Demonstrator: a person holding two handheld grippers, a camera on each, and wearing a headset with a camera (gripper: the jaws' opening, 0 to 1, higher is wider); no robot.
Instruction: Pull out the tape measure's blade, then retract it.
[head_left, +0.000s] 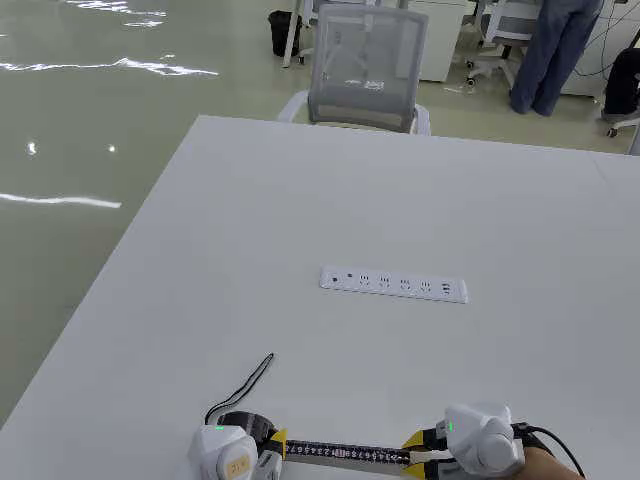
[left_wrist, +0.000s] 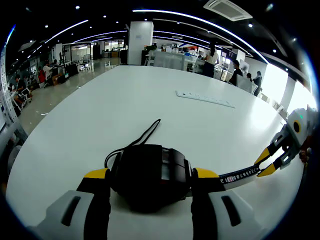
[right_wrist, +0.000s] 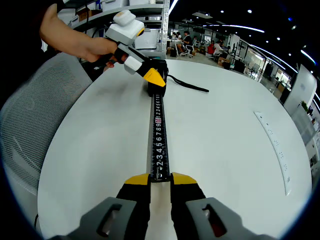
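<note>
The left gripper (left_wrist: 151, 176) has its jaws closed around the boxy black plastic tape measure case (left_wrist: 142, 165), which sits at the near edge of the white worktop (head_left: 400, 200). The right gripper (right_wrist: 161, 179), jaws nearly together, pinches the tip of the black metal blade (right_wrist: 159, 135) with white numerals. A stretch of blade spans the two, so the pull-out step looks in hand; next the right gripper should walk the tip back toward the case slowly, without letting it whip

One tape measure (left_wrist: 147, 167), two grippers (left_wrist: 150, 175) (right_wrist: 160, 178), one power strip (head_left: 393, 284), one table (head_left: 300, 200), one grey mesh chair (head_left: 365, 65).
</note>
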